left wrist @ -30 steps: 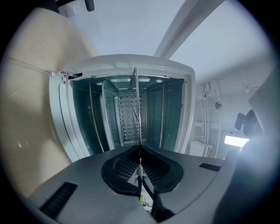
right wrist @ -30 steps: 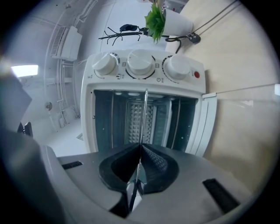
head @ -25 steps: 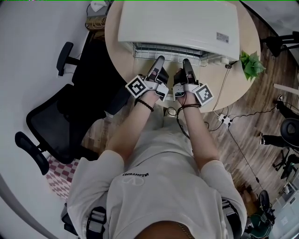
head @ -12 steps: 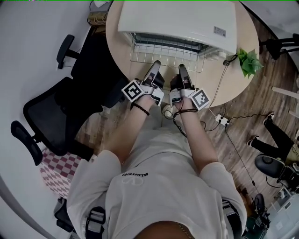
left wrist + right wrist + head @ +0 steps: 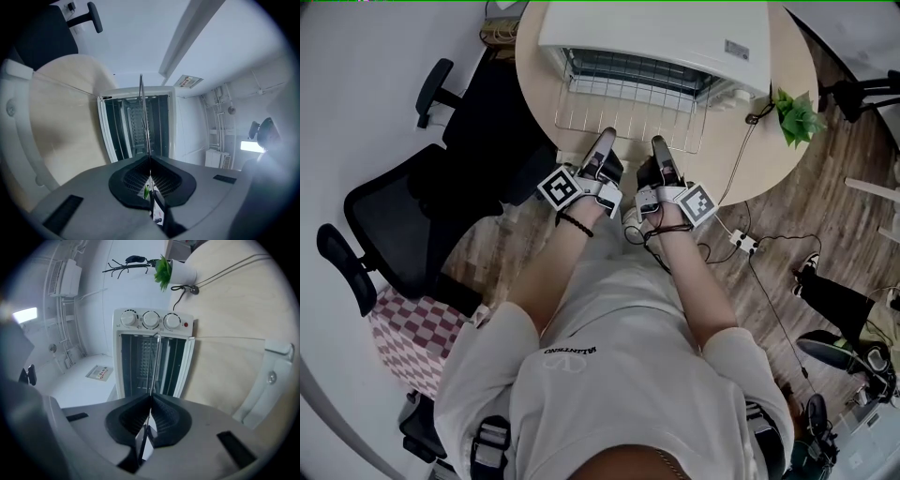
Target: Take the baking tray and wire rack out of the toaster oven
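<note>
The white toaster oven [image 5: 652, 37] stands open on the round wooden table [image 5: 769, 155]. The wire rack [image 5: 628, 108] sticks well out of its mouth, over the table. My left gripper [image 5: 607, 141] and right gripper [image 5: 658, 147] are side by side, both shut on the rack's front edge. In the left gripper view the rack [image 5: 144, 124] shows edge-on as a thin line running from the left gripper [image 5: 150, 171] into the oven [image 5: 136, 124]. The right gripper view shows the same: the rack [image 5: 153, 364] runs from the right gripper [image 5: 151, 404] into the oven [image 5: 152, 357]. I cannot make out a baking tray.
A small potted plant [image 5: 797, 117] stands at the table's right edge with a cable beside it. A black office chair [image 5: 403, 225] stands left of the table. A power strip [image 5: 741, 242] and cords lie on the wooden floor at the right.
Both grippers have drawn back toward the person, and the wire rack has slid further out of the oven with them.
</note>
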`<state>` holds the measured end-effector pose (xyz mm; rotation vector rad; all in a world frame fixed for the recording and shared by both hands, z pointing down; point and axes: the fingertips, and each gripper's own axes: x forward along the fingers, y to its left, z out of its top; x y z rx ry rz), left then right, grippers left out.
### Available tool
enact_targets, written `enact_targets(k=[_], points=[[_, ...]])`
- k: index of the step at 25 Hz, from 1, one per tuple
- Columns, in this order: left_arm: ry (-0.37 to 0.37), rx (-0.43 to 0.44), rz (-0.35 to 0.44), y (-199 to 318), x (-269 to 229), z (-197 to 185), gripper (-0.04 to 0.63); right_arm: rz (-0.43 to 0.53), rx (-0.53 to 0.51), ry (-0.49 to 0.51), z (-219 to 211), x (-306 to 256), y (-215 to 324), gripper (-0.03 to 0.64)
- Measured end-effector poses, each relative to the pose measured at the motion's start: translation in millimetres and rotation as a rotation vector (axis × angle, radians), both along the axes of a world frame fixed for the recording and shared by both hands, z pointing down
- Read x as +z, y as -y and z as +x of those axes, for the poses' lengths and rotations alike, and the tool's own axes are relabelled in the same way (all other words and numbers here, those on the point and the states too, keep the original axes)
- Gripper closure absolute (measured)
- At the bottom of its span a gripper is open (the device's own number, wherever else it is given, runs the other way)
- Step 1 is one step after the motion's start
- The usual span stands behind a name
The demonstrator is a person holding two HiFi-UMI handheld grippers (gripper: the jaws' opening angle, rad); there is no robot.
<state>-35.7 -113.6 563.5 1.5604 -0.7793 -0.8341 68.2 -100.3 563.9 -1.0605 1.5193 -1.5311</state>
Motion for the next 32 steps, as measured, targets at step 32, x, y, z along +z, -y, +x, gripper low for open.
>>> enact_targets(k=[32], points=[[-0.037,-0.004,0.051,-91.0,-113.2,-11.9,0.589,0.128,-0.186,-0.045,-15.5,-113.1,-88.2,0.609]])
